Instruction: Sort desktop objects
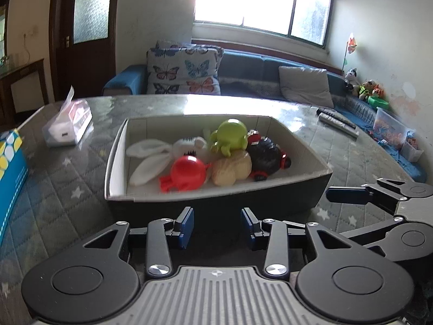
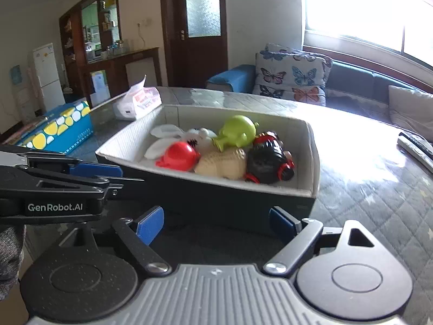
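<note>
- Left gripper (image 1: 217, 223) and right gripper (image 2: 216, 223) both gape, holding nothing, just short of the box (image 1: 216, 197).
- Box sits mid-tabletop (image 1: 67, 189), holding toys (image 1: 232, 135).

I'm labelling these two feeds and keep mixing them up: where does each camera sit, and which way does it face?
Left wrist view: sits on the left hand-held gripper, looks forward and down over its open fingers at the box of toys, sofa and window behind; the right hand-held gripper enters from the right.
Right wrist view: sits on the right hand-held gripper, open, facing the same box from further right; the left hand-held gripper and a grey sleeve enter from the left.
Both share the box, red toy, tissue pack and butterfly cushion.
</note>
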### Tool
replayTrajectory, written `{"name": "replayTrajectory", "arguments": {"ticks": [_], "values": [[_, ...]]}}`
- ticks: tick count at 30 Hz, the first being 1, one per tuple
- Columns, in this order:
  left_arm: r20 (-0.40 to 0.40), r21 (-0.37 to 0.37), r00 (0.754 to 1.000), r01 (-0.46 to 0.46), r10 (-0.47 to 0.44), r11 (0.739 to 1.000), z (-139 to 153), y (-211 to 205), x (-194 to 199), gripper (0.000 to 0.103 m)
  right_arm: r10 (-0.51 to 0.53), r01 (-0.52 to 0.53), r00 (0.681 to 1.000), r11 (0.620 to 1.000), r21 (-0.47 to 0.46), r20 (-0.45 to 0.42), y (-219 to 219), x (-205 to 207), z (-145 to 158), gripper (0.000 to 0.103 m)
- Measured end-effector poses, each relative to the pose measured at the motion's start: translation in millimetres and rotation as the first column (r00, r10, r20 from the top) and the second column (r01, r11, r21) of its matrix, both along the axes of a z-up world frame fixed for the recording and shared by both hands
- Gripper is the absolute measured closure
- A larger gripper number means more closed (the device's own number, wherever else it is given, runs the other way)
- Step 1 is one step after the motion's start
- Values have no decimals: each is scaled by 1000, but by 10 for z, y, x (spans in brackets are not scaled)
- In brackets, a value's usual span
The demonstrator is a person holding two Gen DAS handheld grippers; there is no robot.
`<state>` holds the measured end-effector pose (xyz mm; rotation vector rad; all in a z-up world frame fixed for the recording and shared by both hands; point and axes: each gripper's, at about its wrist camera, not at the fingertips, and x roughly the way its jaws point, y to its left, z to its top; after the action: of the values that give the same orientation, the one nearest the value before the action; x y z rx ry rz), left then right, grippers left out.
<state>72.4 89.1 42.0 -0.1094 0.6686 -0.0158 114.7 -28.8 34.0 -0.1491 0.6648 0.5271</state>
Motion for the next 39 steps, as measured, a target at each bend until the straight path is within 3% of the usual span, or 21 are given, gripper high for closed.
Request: {"name": "replayTrajectory", "arguments": {"ticks": [7,9,16,22,39], "values": [[-20,8,999,-27,27,1000,-64,-3,-73,62,-54,54,998,999,-7,-35,-28,-44,-118,14],[-25,12,999,-34,35,999,-82,-4,-92,62,-65,65,997,998,-2,-45,-38,-47,-143,4],[-23,27,999,-44,44,999,-113,-35,-141,62,-86,85,996,996,-27,-41,-24,-109,-218,4],[-20,94,998,-56,58,994,-160,-115,-164,62,-94,93,994,995,-25,-49,-35,-132,-269,3],[-34,149,995,-89,95,985,-238,-144,-131,62,-103,101,993,995,-23,-61,-22,-147,-342,0]]}}
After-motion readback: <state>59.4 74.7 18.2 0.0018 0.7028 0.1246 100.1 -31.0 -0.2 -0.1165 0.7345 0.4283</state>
